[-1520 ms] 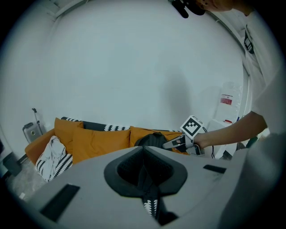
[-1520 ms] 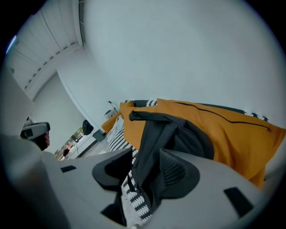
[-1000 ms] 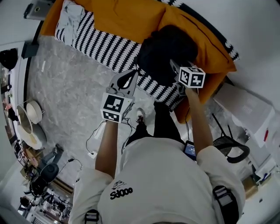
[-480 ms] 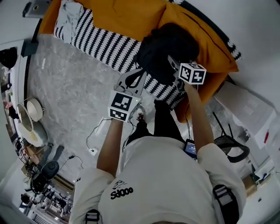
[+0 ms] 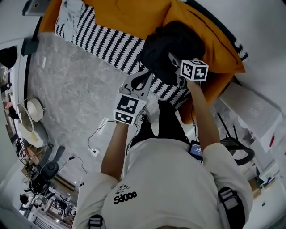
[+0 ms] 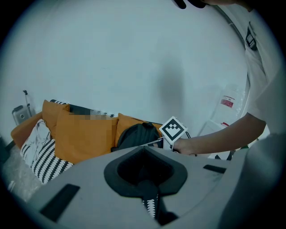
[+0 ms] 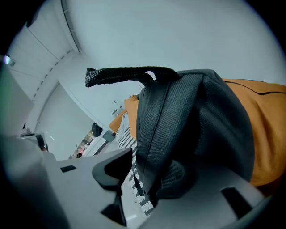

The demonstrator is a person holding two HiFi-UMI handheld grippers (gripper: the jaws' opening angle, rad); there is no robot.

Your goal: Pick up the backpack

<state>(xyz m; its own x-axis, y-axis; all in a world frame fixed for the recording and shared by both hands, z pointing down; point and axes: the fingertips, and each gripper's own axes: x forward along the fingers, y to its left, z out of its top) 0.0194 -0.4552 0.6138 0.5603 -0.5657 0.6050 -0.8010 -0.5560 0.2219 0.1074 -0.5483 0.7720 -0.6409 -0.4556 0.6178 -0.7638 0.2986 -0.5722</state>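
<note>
Grey marble floor at left; striped blanket along front edge of orange sofa. Left gripper above blanket edge, jaws pressed together, nothing between them. Black backpack upright on sofa seat, against orange cushion, top handle raised. Right gripper at backpack's near side, jaws spread, backpack fabric between them, one jaw clear of it.

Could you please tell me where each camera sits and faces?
Head view: on the person's head, looking steeply down at the backpack on the sofa; torso, arms show.
Left gripper view: on the left gripper, facing the sofa; shut jaws, right arm show.
Right gripper view: on the right gripper, close to the backpack.
All share the backpack.
</note>
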